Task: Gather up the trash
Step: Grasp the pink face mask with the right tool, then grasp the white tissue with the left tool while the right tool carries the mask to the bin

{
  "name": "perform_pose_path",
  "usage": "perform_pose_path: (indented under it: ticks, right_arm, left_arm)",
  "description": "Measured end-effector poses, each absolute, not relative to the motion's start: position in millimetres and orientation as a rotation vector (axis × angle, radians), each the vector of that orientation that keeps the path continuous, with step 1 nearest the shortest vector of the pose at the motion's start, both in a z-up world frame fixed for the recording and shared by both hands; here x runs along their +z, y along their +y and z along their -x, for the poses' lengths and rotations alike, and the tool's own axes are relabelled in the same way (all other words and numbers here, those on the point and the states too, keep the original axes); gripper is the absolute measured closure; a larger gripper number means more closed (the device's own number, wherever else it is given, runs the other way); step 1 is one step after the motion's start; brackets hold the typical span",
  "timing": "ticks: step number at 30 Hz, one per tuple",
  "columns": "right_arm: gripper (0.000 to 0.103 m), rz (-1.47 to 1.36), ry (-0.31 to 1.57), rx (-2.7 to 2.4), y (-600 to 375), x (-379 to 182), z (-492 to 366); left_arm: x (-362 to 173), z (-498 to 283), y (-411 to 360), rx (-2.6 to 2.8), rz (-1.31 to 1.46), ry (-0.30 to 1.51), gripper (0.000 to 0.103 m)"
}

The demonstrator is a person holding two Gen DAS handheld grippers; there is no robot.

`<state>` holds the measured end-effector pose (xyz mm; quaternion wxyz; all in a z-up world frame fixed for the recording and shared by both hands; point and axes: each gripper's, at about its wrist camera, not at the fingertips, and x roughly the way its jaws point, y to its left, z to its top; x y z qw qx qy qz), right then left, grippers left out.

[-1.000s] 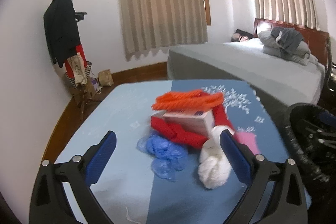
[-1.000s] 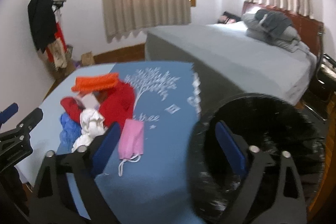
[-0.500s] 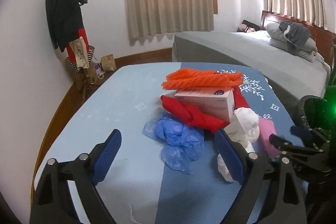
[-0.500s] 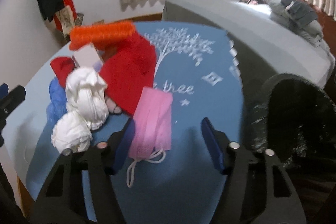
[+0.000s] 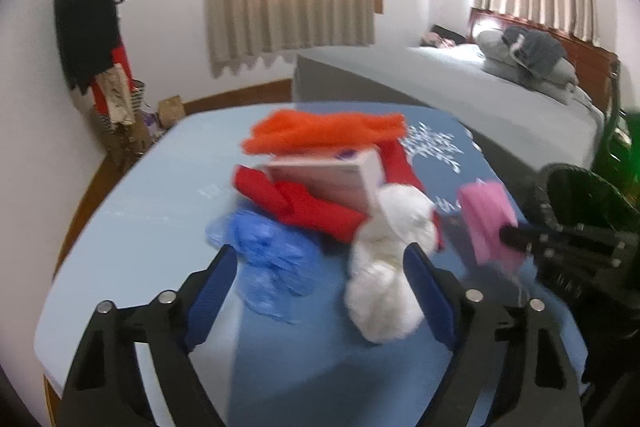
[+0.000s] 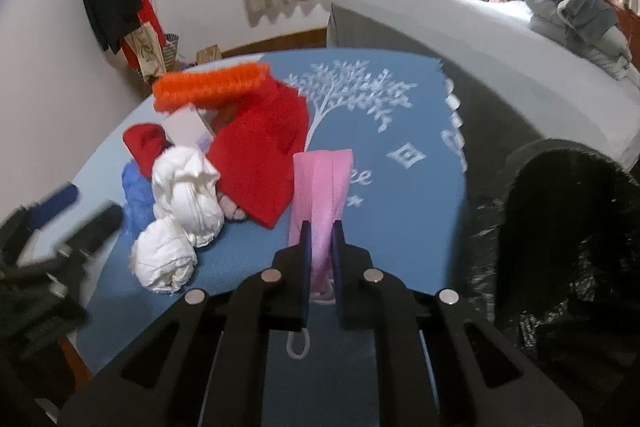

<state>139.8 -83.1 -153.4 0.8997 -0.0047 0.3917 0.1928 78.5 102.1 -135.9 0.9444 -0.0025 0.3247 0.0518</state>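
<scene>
My right gripper (image 6: 320,227) is shut on a pink face mask (image 6: 322,187) over the blue tablecloth (image 6: 380,115); the mask also shows in the left wrist view (image 5: 486,223). My left gripper (image 5: 320,259) is open, low over the table, with crumpled blue gloves (image 5: 268,259) and white wadded tissue (image 5: 384,267) between its fingers' line. The tissue (image 6: 180,211) and gloves (image 6: 136,199) lie left of the mask in the right wrist view. A black-lined trash bin (image 6: 568,227) stands at the right.
A red cloth (image 6: 260,155), an orange knit piece (image 6: 208,87) and a pale box (image 5: 332,179) pile up mid-table. A grey bed (image 5: 460,95) lies behind. A coat rack (image 5: 92,27) stands at the left wall.
My right gripper swung from the bin to the pink mask and shut on it. My left gripper moved closer to the gloves and tissue, still open.
</scene>
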Motion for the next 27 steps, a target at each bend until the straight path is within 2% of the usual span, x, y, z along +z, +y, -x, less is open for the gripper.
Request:
perform_pose_path:
  ticks: [4, 7, 9, 11, 13, 15, 27]
  right_arm:
    - [0.094, -0.01, 0.805, 0.388, -96, -149, -135]
    - [0.094, -0.01, 0.803, 0.382, -102, -147, -132]
    - [0.094, -0.012, 0.8, 0.38, -105, -147, -131]
    - [0.094, -0.021, 0.8, 0.378, -108, -146, -130]
    - [0.094, -0.026, 0.793, 0.376, -110, -143, -129]
    - [0.094, -0.029, 0.78, 0.377, -114, -139, -126]
    - [0.094, -0.07, 0.706, 0.328, -152, -109, -104]
  left_arm:
    - [-148, -83, 92, 0.062, 0.013, 0.707, 0.03]
    - [-157, -88, 86, 0.028, 0.028, 0.74, 0.042]
    - [-160, -90, 83, -0.005, 0.039, 0.754, 0.06]
    - [-163, -91, 80, -0.042, 0.049, 0.766, 0.073]
    - [-162, -89, 75, -0.04, 0.035, 0.758, 0.078]
    - [-159, -86, 74, -0.043, 0.029, 0.751, 0.088]
    - [-112, -70, 60, -0.101, 0.039, 0.635, 0.091]
